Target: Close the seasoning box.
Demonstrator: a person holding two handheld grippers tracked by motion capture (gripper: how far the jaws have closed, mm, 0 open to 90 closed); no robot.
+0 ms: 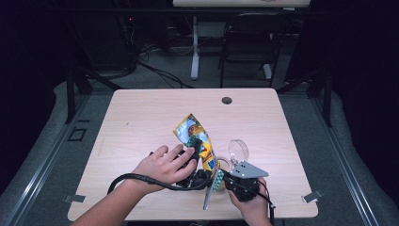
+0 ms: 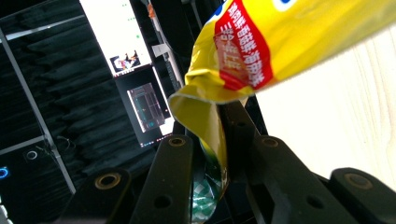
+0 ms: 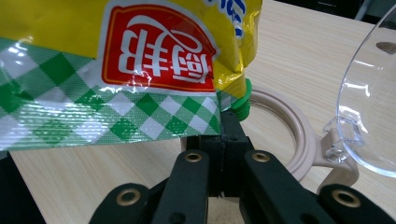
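Note:
A yellow snack bag (image 1: 192,133) with a green checked end hangs tilted above the wooden table (image 1: 141,117). My left gripper (image 1: 196,143) is shut on it near its middle; in the left gripper view the bag (image 2: 280,42) folds down between the jaws of the left gripper (image 2: 208,135). My right gripper (image 1: 219,179) is shut on the bag's lower checked edge (image 3: 140,60), its jaws (image 3: 229,122) pressed together on the seam. Just beyond stands a beige round container (image 1: 224,165) with its clear lid (image 1: 238,149) tipped up open.
The container's beige rim (image 3: 299,135) and clear lid (image 3: 369,93) lie close to the right of my right jaws. A cable hole (image 1: 227,100) sits near the table's far edge. A black chair (image 1: 249,42) and a desk leg (image 1: 195,47) stand beyond the table.

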